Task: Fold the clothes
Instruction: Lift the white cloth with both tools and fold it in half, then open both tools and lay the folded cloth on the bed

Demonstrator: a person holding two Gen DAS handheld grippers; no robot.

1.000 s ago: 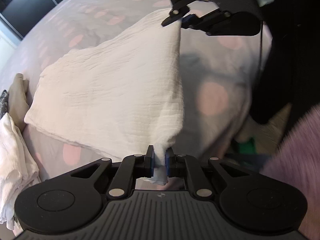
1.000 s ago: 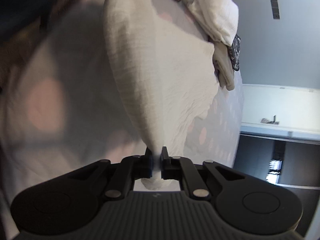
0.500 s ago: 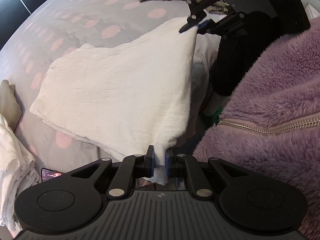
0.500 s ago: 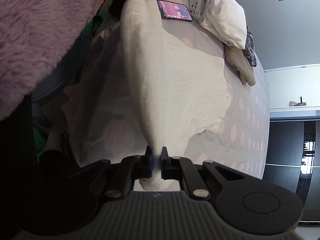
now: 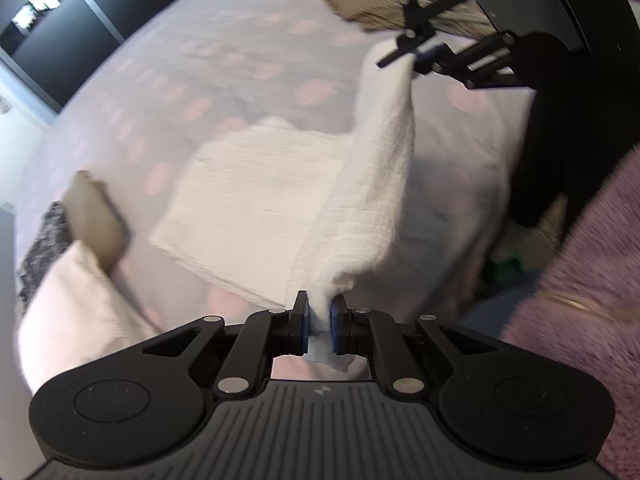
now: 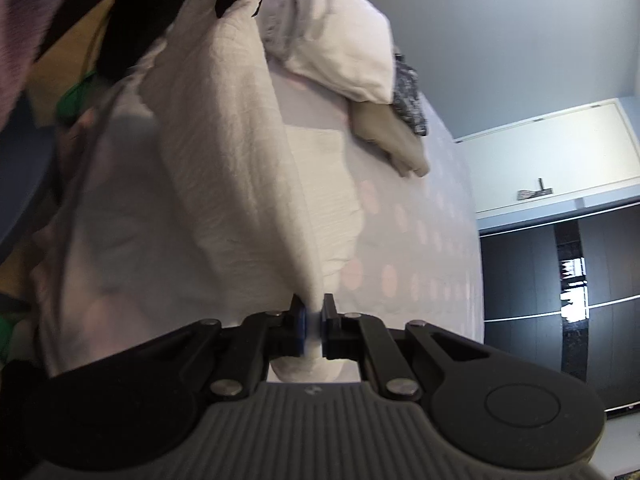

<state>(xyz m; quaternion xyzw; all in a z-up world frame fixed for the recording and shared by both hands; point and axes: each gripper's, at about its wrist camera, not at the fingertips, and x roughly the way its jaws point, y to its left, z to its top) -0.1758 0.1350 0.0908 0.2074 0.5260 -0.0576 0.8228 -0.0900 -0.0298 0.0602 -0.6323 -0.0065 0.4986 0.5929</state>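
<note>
The left gripper point(image 5: 319, 330) is pinched on a corner of the white cloth point(image 5: 256, 204), with a tuft of fabric poking out behind the blue pads. The right gripper point(image 6: 313, 330) is pinched on the opposite corner of the same edge, and only a thin fold of cloth shows between its fingers. Between the two, the held edge is lifted off the bed point(image 5: 168, 92) and stands up as a raised flap, while the rest of the cloth lies flat on the dotted cover.

The main risk is a slip at the right gripper, where the bite looks shallow; a quick pull could drag the corner free and drop the flap crooked. If the two grippers travel unevenly, the edge would land skewed and the fold would not line up. Pulling too far or too hard could also drag the flat part across the cover and bunch it. The white pile point(image 5: 76, 304) and the tan garment point(image 5: 94, 216) lie near, and a wide swing could land the cloth on them.
</note>
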